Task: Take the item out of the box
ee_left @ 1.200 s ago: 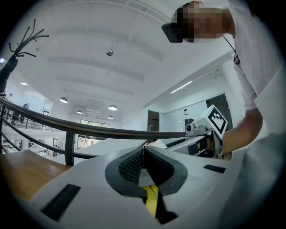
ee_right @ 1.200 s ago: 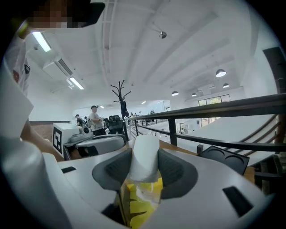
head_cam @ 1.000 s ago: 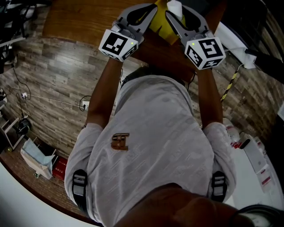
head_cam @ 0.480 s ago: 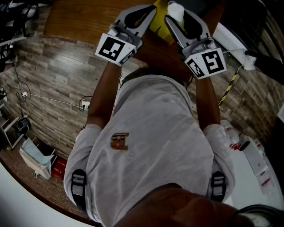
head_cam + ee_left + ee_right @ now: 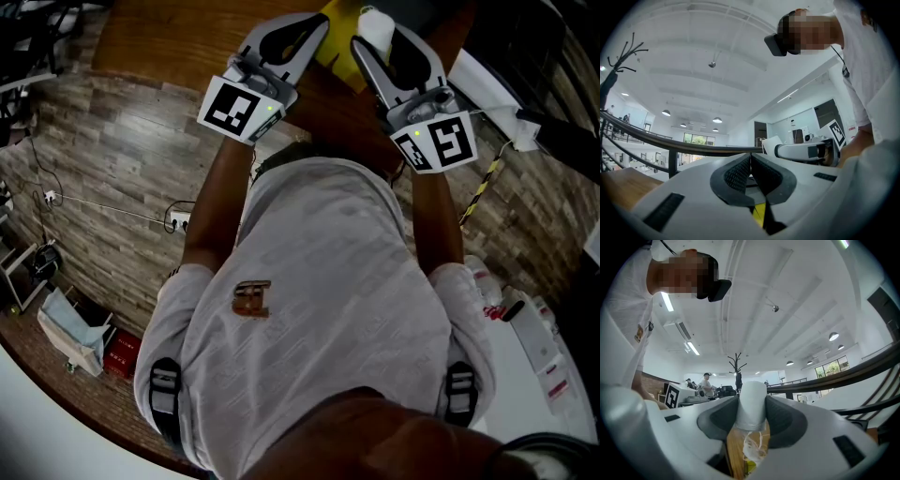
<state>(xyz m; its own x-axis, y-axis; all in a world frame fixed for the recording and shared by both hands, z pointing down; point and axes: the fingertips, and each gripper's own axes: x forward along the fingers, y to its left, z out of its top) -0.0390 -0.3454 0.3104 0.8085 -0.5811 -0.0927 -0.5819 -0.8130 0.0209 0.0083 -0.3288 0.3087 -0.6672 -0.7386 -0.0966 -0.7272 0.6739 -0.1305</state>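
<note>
In the head view, we see the person's white shirt (image 5: 328,300) from above, with both arms stretched forward over a brown wooden table (image 5: 159,37). The left gripper (image 5: 317,21) and the right gripper (image 5: 375,33) are held side by side near the top edge. Part of a yellow box (image 5: 336,52) shows between them. A white roll (image 5: 371,19) sits at the tip of the right gripper, just beside the box and not inside it. We cannot tell from this view how far it is above the box.

In the left gripper view, the left gripper (image 5: 751,161) has its two dark pads (image 5: 738,174) pressed together along one line. There is nothing between them. Below the jaws we see only a narrow yellow strip (image 5: 759,213). The other gripper (image 5: 806,151) is visible to the right, apart from this one.

In the right gripper view, the right gripper (image 5: 752,413) stands quite wide, and the white roll (image 5: 753,401) fills the gap between the jaws. The roll is upright. Both pads (image 5: 719,418) touch its sides, so it is clamped. Its top reaches above the jaws, and some loose white threads (image 5: 752,446) hang under it. Under the threads we see the table (image 5: 736,451) and a small yellow piece (image 5: 750,468).
</note>
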